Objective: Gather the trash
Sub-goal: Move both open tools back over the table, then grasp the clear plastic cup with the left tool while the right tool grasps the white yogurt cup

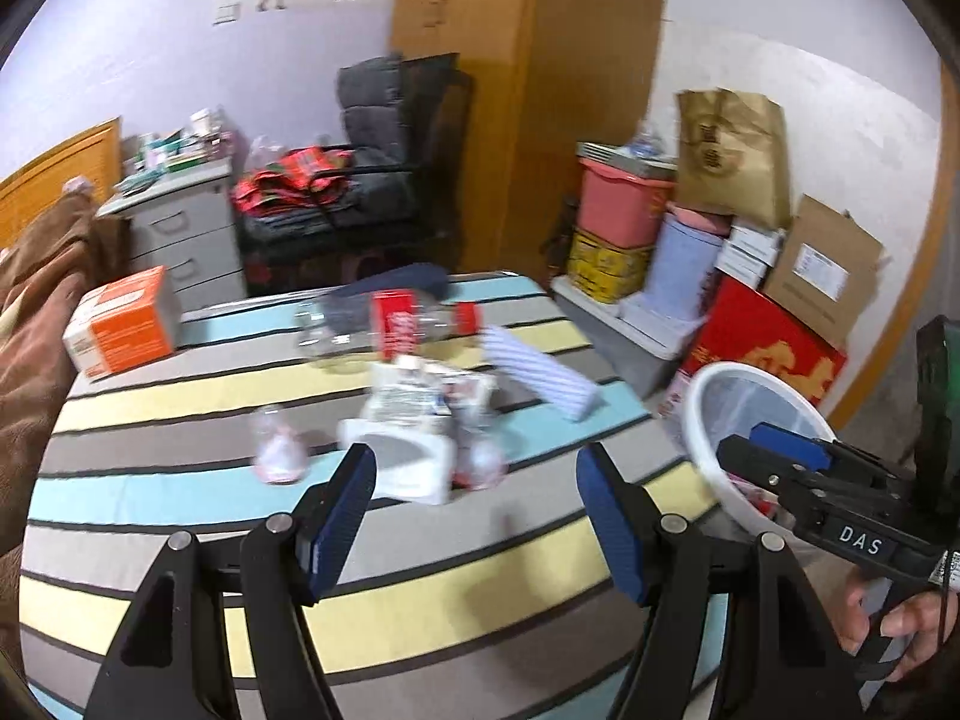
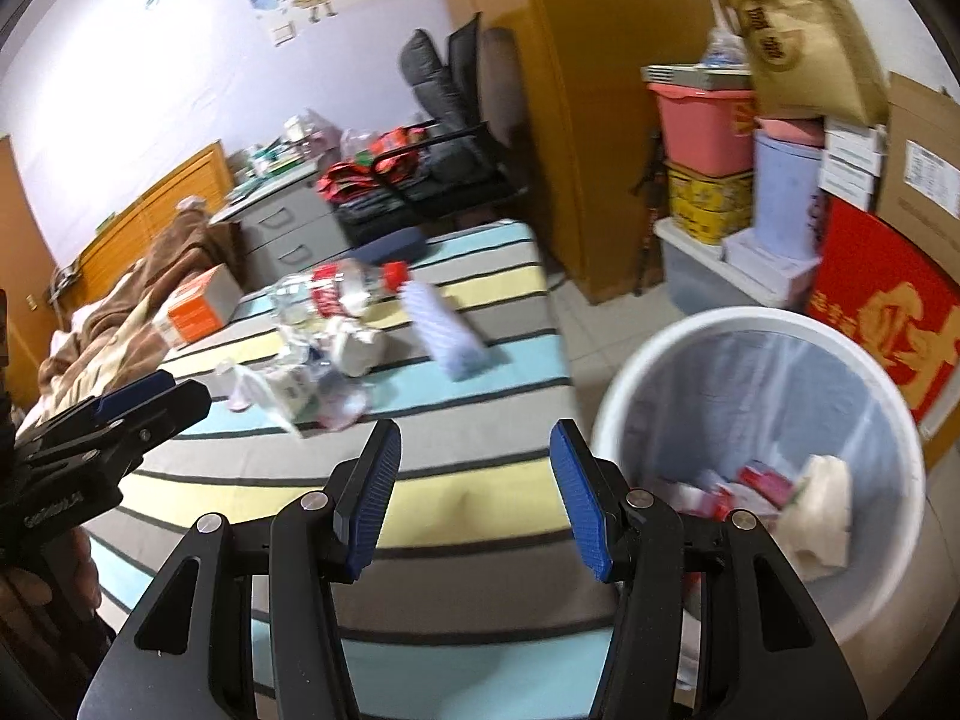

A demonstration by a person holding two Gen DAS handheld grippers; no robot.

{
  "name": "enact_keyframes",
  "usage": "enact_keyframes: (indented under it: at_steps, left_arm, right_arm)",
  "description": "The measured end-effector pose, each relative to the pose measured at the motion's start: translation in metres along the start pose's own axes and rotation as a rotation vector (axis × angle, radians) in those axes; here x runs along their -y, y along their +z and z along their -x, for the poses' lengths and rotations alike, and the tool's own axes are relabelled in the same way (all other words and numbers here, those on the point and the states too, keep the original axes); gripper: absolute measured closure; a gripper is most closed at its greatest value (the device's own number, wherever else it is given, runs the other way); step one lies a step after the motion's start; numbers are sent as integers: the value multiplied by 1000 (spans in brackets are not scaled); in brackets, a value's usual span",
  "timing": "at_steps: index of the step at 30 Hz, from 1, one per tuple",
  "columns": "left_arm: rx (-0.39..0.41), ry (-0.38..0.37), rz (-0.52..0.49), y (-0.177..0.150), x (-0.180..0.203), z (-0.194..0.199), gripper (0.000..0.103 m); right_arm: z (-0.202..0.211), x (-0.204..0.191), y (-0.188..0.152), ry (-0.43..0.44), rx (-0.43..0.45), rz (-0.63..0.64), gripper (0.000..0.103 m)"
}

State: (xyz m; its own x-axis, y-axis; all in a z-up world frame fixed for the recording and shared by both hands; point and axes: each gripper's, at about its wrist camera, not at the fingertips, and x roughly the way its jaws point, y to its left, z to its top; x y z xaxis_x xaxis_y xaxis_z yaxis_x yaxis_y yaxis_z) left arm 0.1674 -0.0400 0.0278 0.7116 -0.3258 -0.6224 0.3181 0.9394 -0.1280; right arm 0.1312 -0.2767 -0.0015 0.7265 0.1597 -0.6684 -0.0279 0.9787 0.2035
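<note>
Trash lies on the striped bed (image 1: 468,594): a clear plastic bottle (image 1: 390,324) with a red label, crumpled white wrappers (image 1: 420,414), a small crumpled bag (image 1: 279,450) and a striped white pack (image 1: 540,375). My left gripper (image 1: 477,480) hangs open just short of the wrappers, nothing between its pads. My right gripper (image 2: 474,468) is open and empty over the bed's edge, beside the white lined bin (image 2: 750,315). Tissue (image 2: 822,510) and red wrappers (image 2: 762,480) lie in the bin. From the right wrist, the bottle (image 2: 342,288), wrappers (image 2: 324,372) and left gripper (image 2: 180,393) show.
An orange box (image 1: 123,321) sits at the bed's far left beside a brown blanket (image 1: 42,312). Behind the bed stand grey drawers (image 1: 180,234) and a black chair (image 1: 384,168). Stacked tubs, cartons and a red box (image 1: 762,348) crowd the floor behind the bin (image 1: 696,414).
</note>
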Motion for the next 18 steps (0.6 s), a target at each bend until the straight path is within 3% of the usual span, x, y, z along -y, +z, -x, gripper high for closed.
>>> enact_keyframes:
  at_steps: [7,18]
  left_arm:
    - [-2,75,68,-3,-50,0,32]
    - [-38,105,92,-2,-94,-19,32]
  right_arm:
    - [-24,-30,10,52,-39,63,49]
    - [-58,-79,20,181,-86,151,49]
